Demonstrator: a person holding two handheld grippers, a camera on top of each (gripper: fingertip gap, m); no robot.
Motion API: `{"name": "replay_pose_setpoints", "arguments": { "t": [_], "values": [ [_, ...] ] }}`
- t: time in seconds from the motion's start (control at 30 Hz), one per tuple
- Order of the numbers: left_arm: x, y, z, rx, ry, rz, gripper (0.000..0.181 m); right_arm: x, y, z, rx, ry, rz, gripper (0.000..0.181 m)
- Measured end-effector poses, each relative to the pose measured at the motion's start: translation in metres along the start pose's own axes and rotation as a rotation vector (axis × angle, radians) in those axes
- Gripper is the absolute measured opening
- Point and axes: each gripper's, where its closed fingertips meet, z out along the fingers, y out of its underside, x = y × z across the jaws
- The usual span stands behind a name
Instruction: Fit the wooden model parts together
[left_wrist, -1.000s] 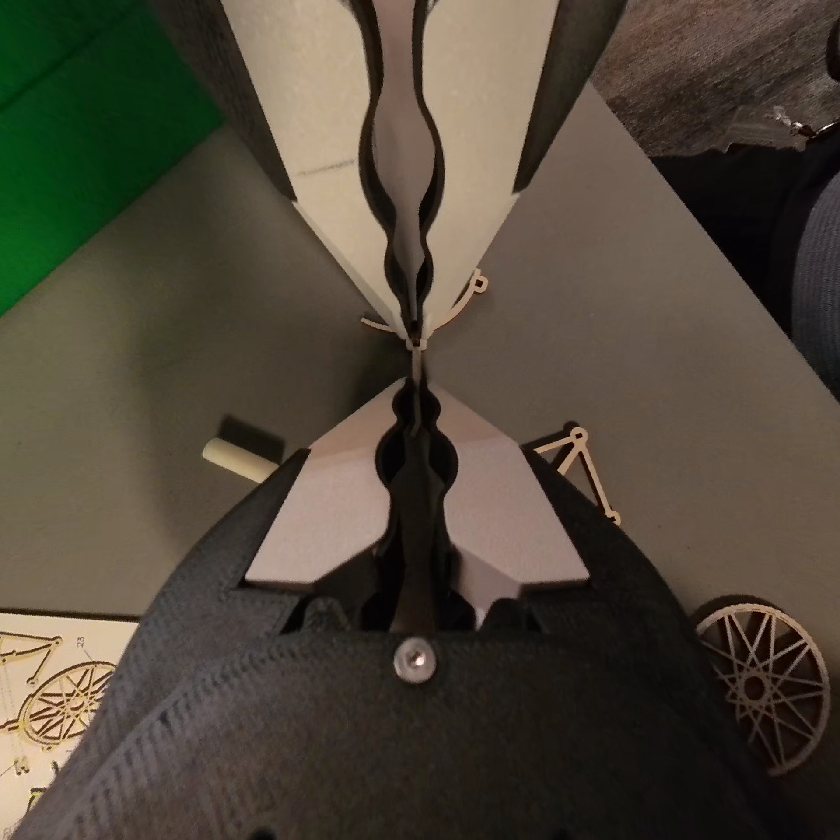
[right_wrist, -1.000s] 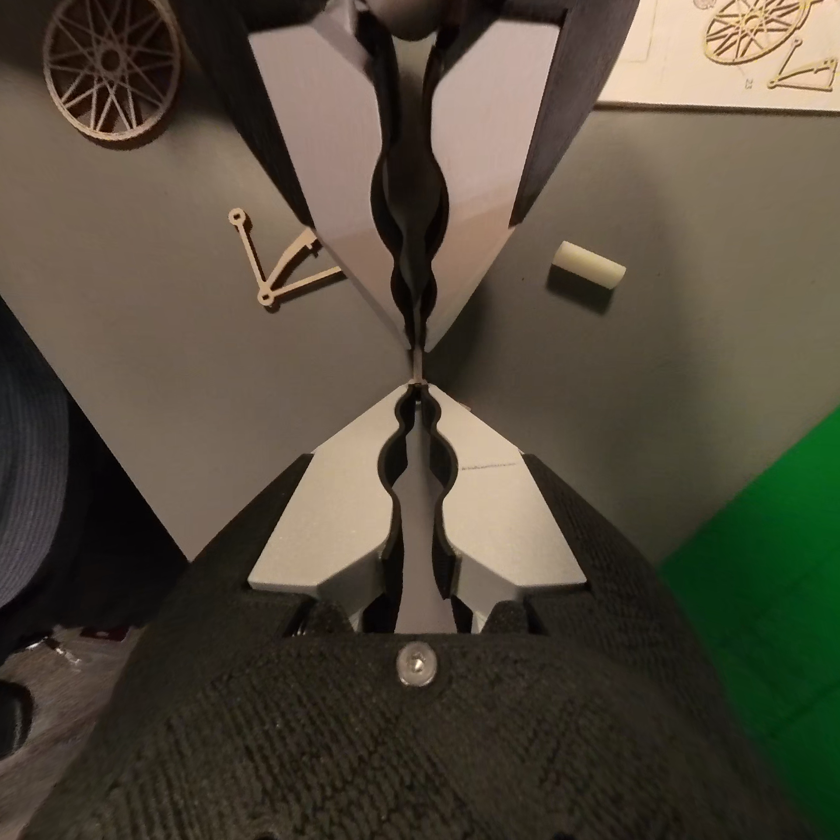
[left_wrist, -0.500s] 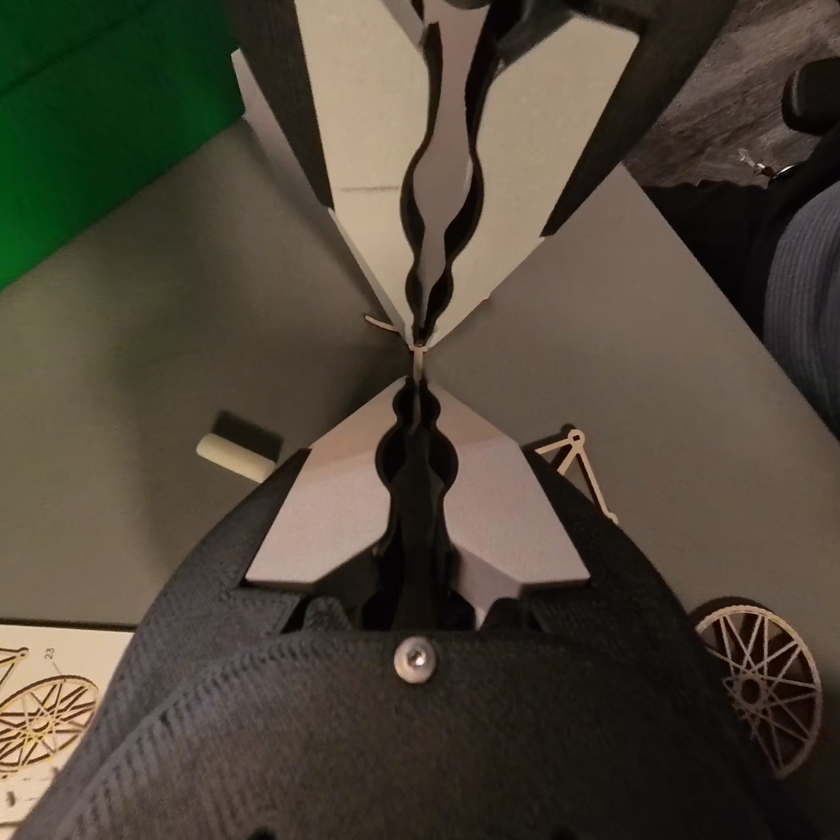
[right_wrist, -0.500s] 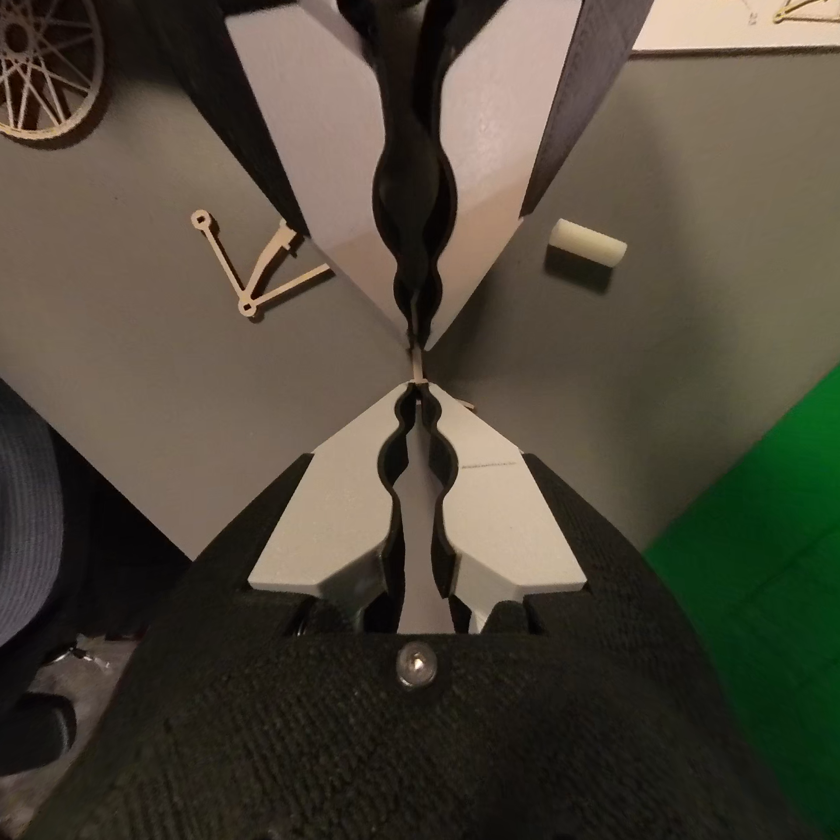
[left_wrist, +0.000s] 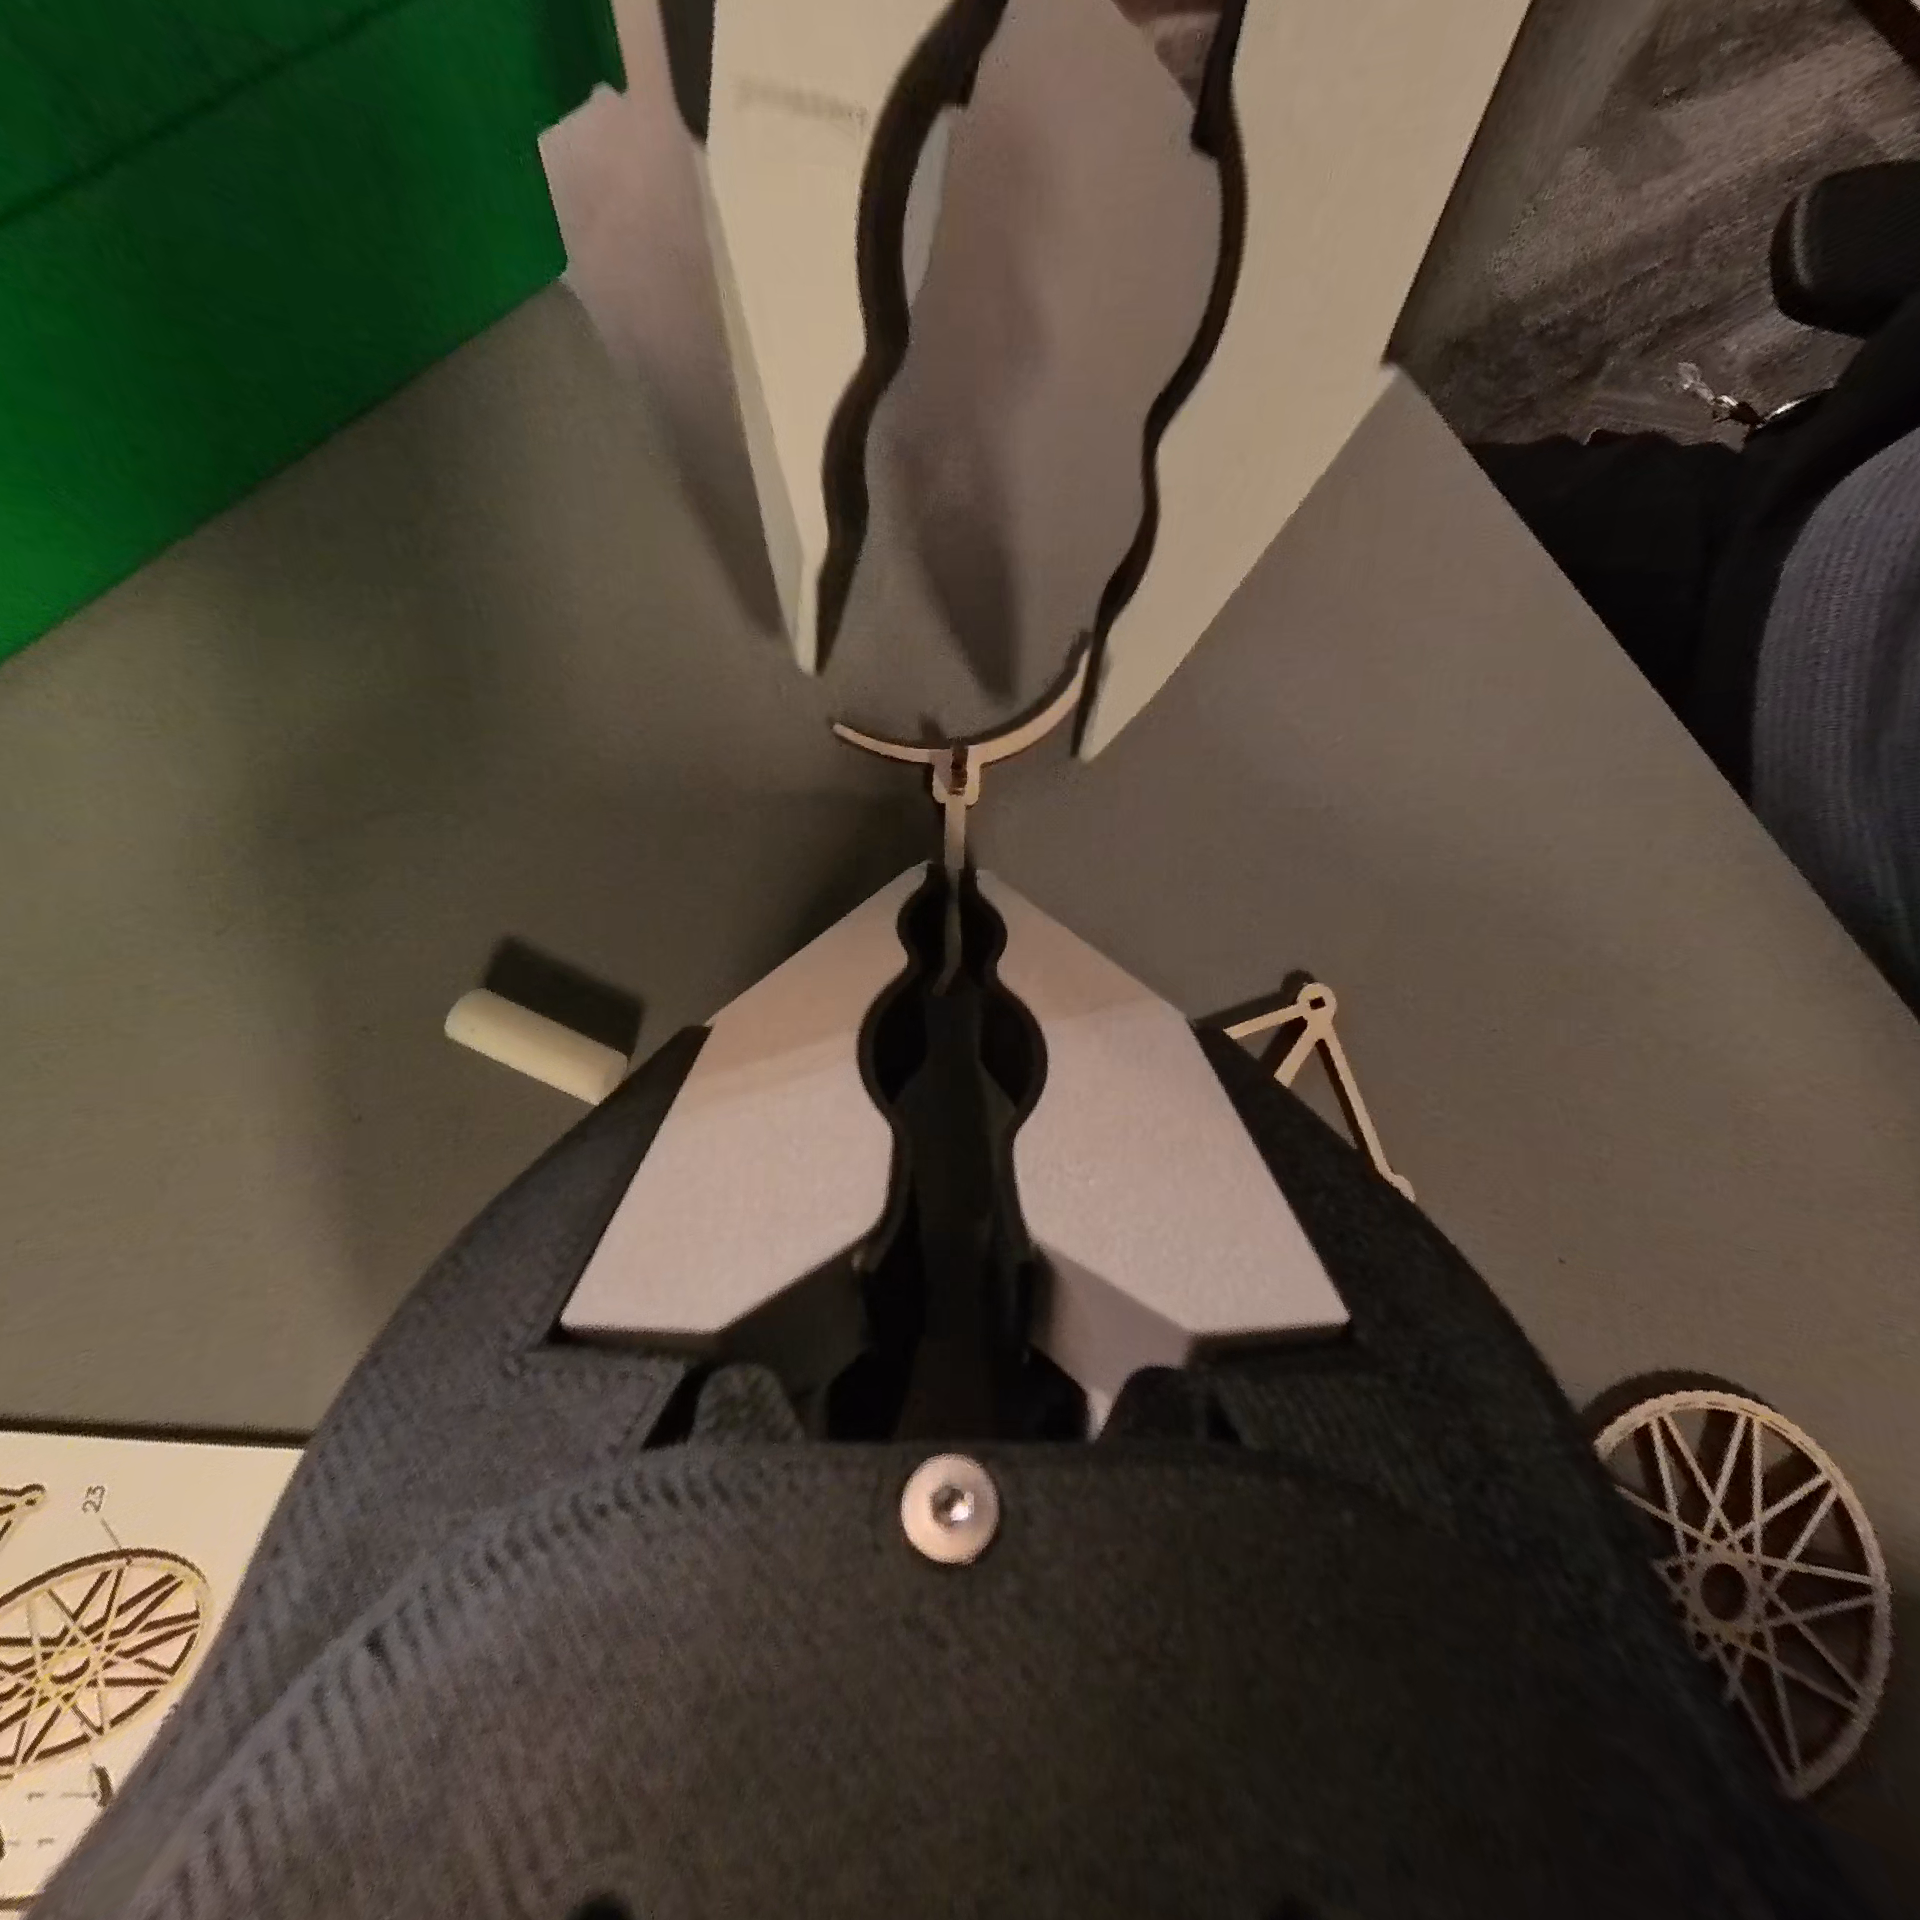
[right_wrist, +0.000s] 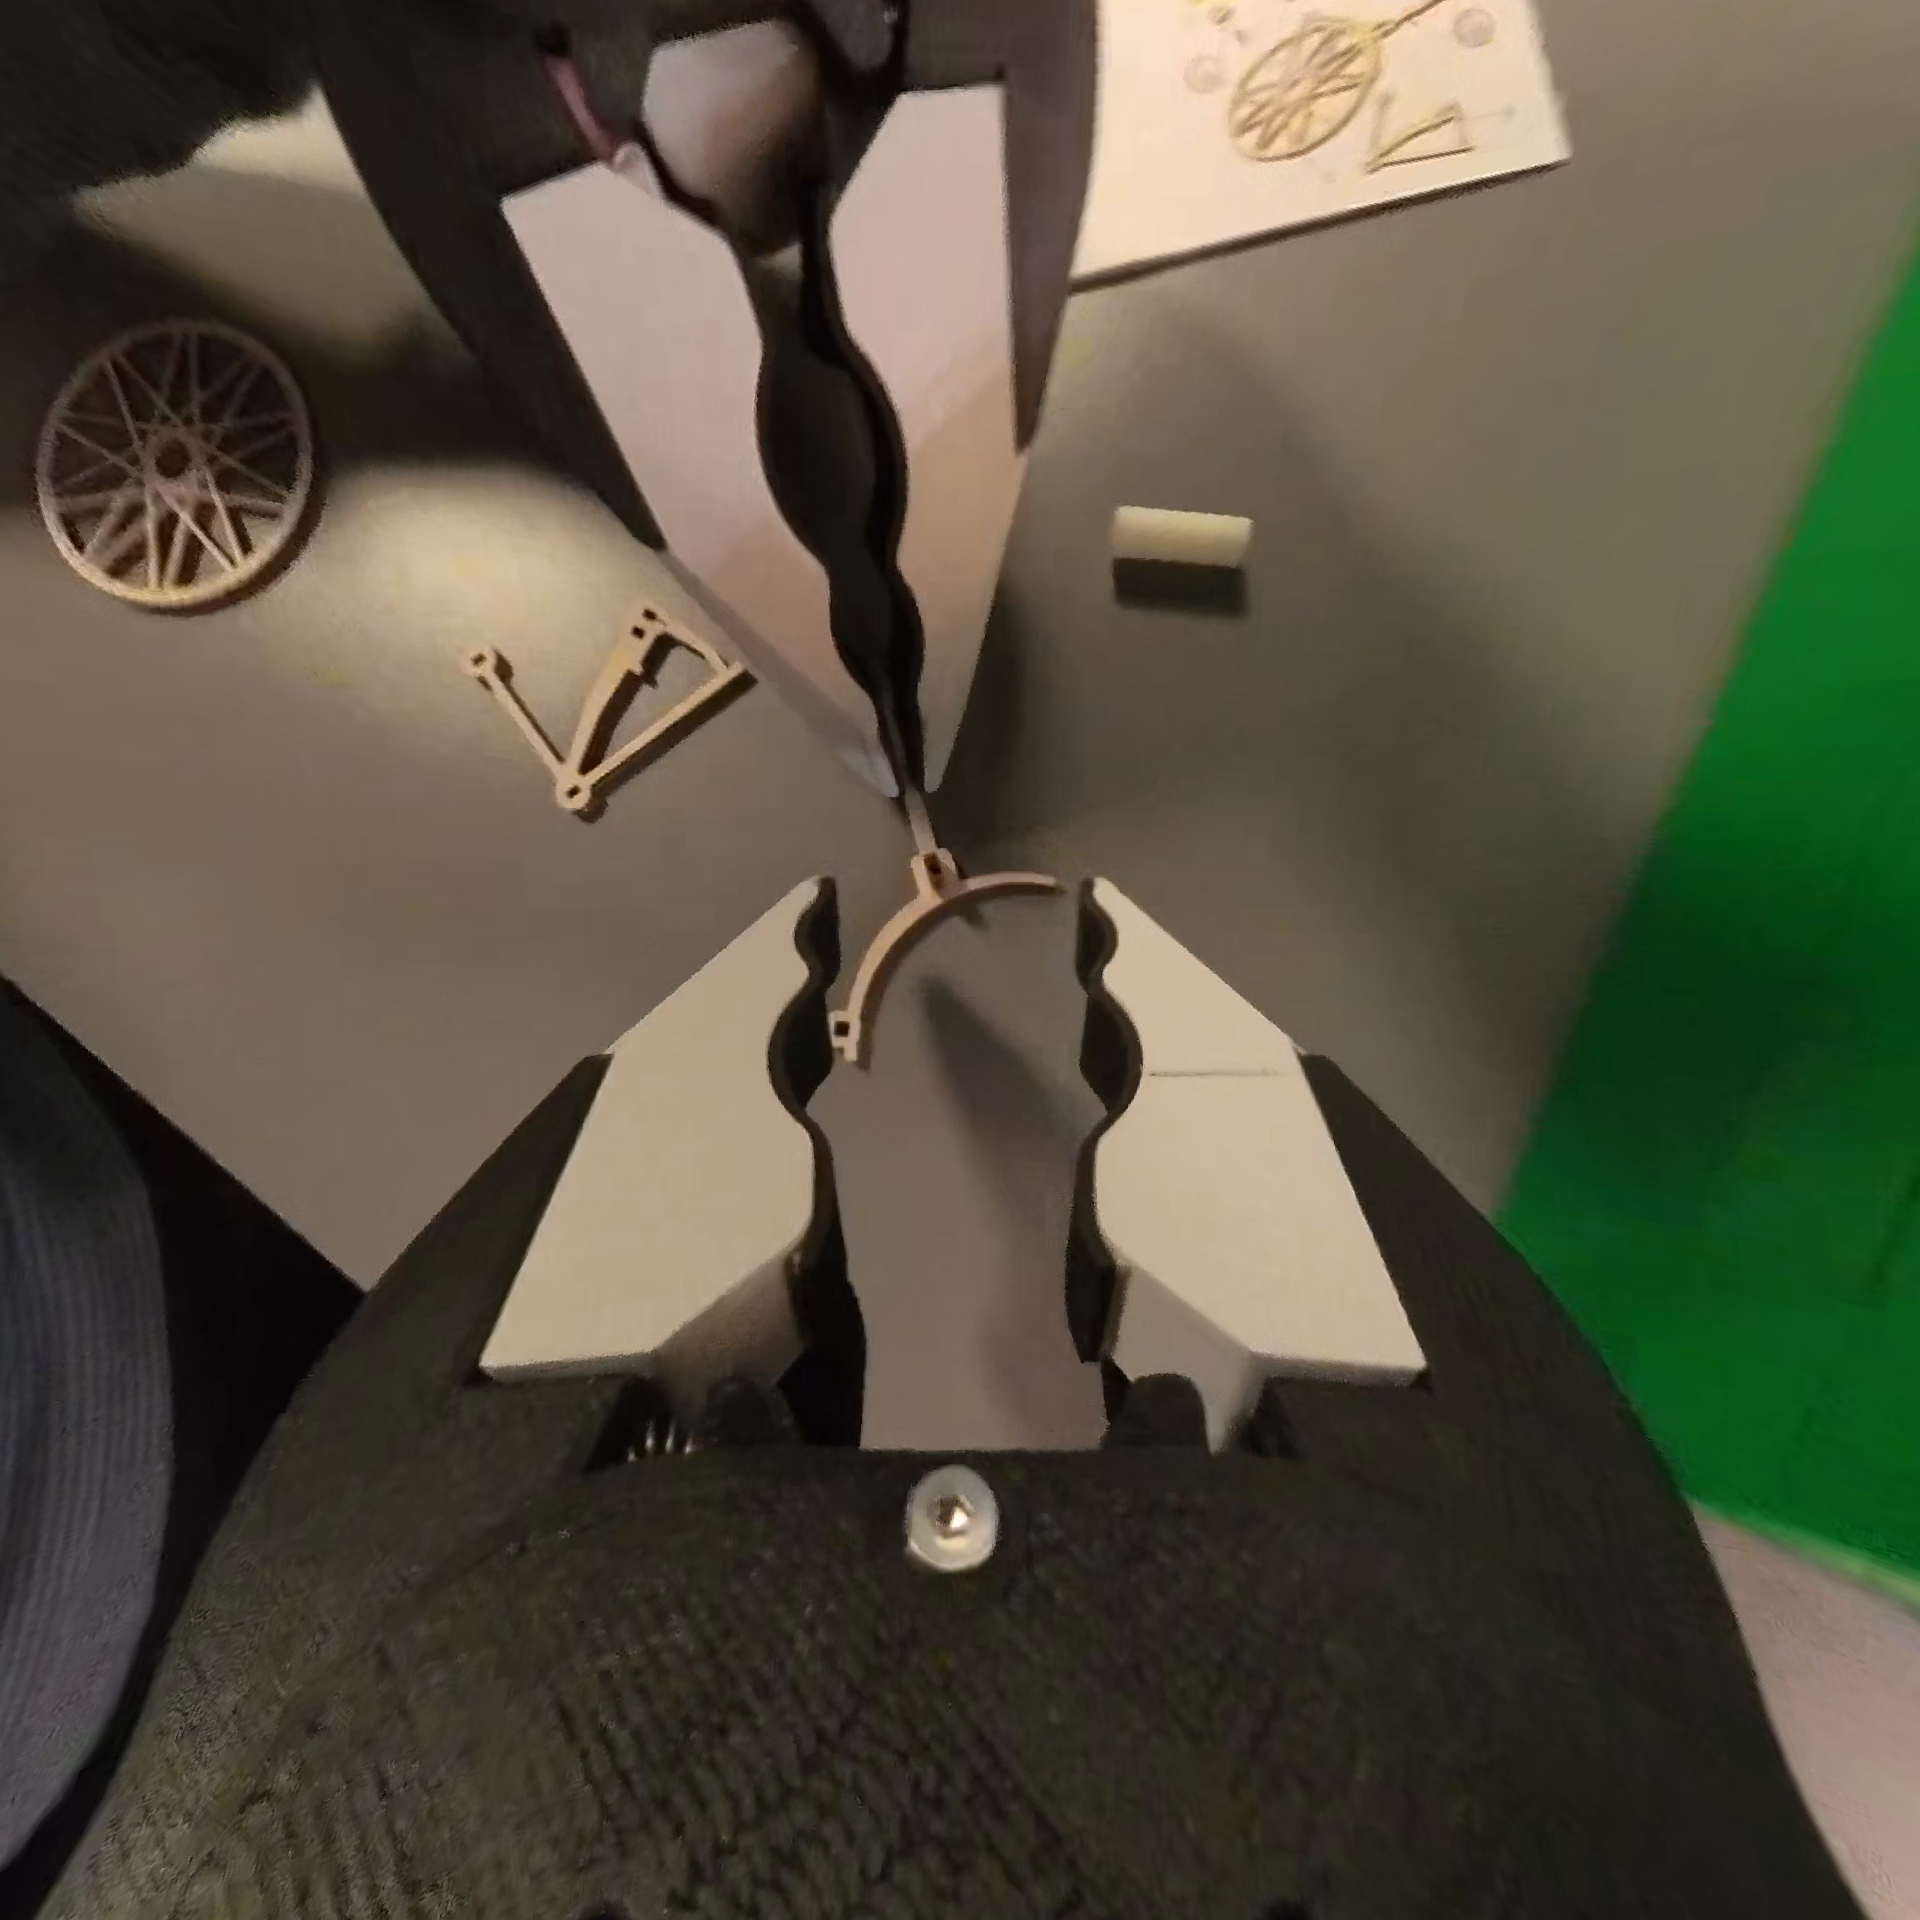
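My left gripper (left_wrist: 951, 878) is shut on a thin wooden stem (left_wrist: 954, 821). The stem's far end sits in a slot of a curved wooden arc (left_wrist: 951, 740), and the two hang above the grey table (left_wrist: 312, 831). My right gripper (right_wrist: 956, 894) is open, with its fingertips on either side of the arc (right_wrist: 896, 951) and apart from it. In the left wrist view it (left_wrist: 956, 696) comes in from the top. In the right wrist view the left gripper (right_wrist: 909, 784) comes in from the top, pinching the stem (right_wrist: 923, 826).
On the table lie a spoked wooden wheel (left_wrist: 1725, 1569) (right_wrist: 171, 462), a triangular frame part (left_wrist: 1325, 1070) (right_wrist: 613, 717), a white cylinder (left_wrist: 530, 1044) (right_wrist: 1179, 535) and a printed sheet (left_wrist: 104, 1558) (right_wrist: 1351, 125). A green surface (left_wrist: 208, 260) borders one table edge. A person's leg (left_wrist: 1839, 675) is beyond another. Only a small space, under 4 cm, lies between the two pairs of fingers.
My right gripper has opened and let go of the arc, and it has drawn back a little. The arc stays on the stem held by my left gripper.
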Motion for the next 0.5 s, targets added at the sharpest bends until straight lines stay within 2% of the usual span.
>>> {"name": "replay_pose_setpoints", "arguments": {
  "t": [0.1, 0.2, 0.3, 0.4, 0.5],
  "values": [
    [-0.007, -0.002, -0.001, 0.035, -0.073, 0.067, 0.002, 0.005, -0.003, -0.013, 0.138, 0.025, 0.129, 0.054],
    [-0.015, -0.019, -0.017, 0.161, -0.295, 0.206, 0.002, 0.001, -0.014, -0.025, 0.307, 0.025, 0.205, 0.065],
    [-0.005, -0.044, -0.051, 0.297, -0.565, 0.415, 0.001, -0.013, -0.029, -0.036, 0.447, -0.005, 0.204, 0.064],
    [0.014, -0.056, -0.08, 0.364, -0.746, 0.564, 0.001, -0.03, -0.042, -0.044, 0.505, 0.002, 0.071, 0.036],
    [0.027, -0.058, -0.097, 0.343, -0.905, 0.72, 0.001, -0.048, -0.057, -0.052, 0.533, 0.016, -0.06, 0.022]
  ]
}}
